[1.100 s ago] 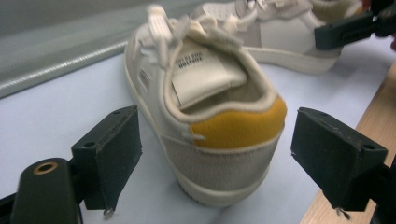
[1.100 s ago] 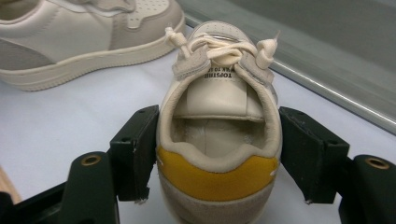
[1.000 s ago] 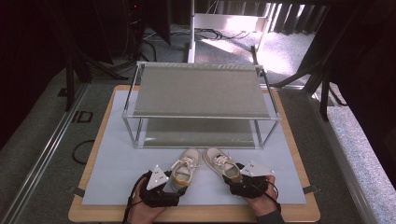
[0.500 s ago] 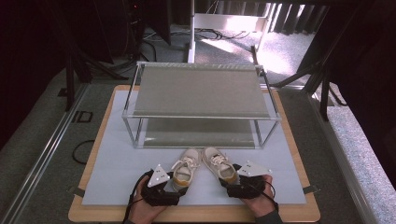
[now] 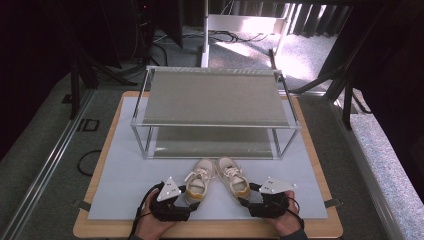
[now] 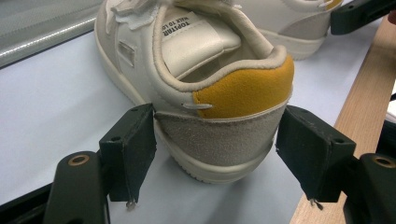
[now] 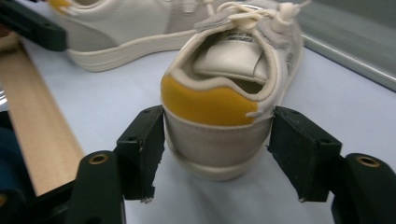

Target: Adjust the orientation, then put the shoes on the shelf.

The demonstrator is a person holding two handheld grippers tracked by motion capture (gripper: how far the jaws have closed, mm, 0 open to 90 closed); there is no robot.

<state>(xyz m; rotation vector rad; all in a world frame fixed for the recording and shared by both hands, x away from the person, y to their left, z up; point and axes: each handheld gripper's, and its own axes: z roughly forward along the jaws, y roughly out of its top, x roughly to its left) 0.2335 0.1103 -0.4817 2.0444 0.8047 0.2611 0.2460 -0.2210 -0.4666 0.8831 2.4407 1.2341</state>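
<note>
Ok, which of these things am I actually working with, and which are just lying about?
In the job: left sneaker, right sneaker; probably the two-tier shoe rack behind them.
Lying about: pale blue mat, wooden board, black cable loop on the floor.

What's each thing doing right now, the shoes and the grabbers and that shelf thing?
Left shoe: upright on its sole, laced, heel gripped.
Right shoe: upright on its sole, laced, heel gripped.
Left gripper: jaws just closing, pads against the left shoe's heel.
Right gripper: jaws just closing, pads against the right shoe's heel.
Rack: standing upright behind the shoes.
</note>
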